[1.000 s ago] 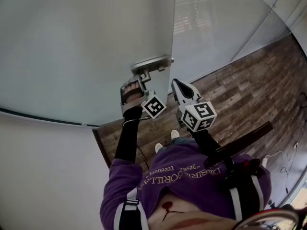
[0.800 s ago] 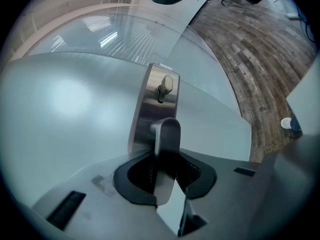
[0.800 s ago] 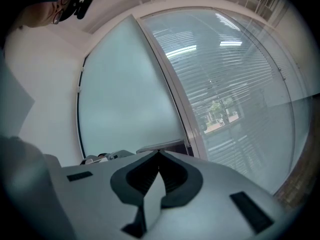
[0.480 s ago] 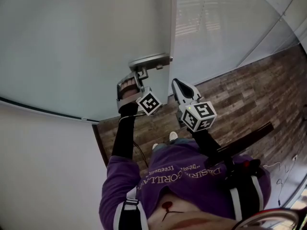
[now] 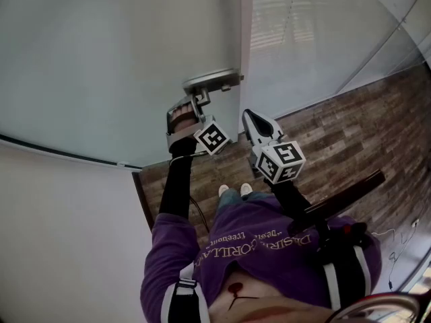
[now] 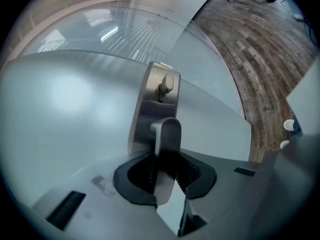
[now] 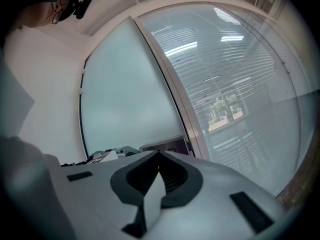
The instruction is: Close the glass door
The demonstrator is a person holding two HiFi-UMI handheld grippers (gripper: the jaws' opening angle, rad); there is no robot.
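Note:
The frosted glass door (image 5: 121, 59) fills the upper left of the head view, and its free edge stands next to a clear glass wall (image 5: 316, 46). A steel lever handle (image 6: 167, 134) juts from a metal plate (image 6: 150, 99) that has a small lock knob (image 6: 166, 84). My left gripper (image 5: 199, 103) is shut on that lever, and its pads (image 6: 150, 171) press on both sides. Just to its right my right gripper (image 5: 250, 120) is shut on nothing, its tips (image 7: 159, 154) meeting in front of the door's edge.
Dark wood-plank floor (image 5: 350, 126) runs to the right below the glass wall. A white wall (image 5: 60, 234) fills the lower left. Blinds show behind the clear glass (image 7: 235, 84). The person's purple top (image 5: 256, 247) and shoes (image 5: 232, 190) are below.
My left gripper and the handle it holds have shifted slightly up and right in the head view. The right gripper has hardly moved.

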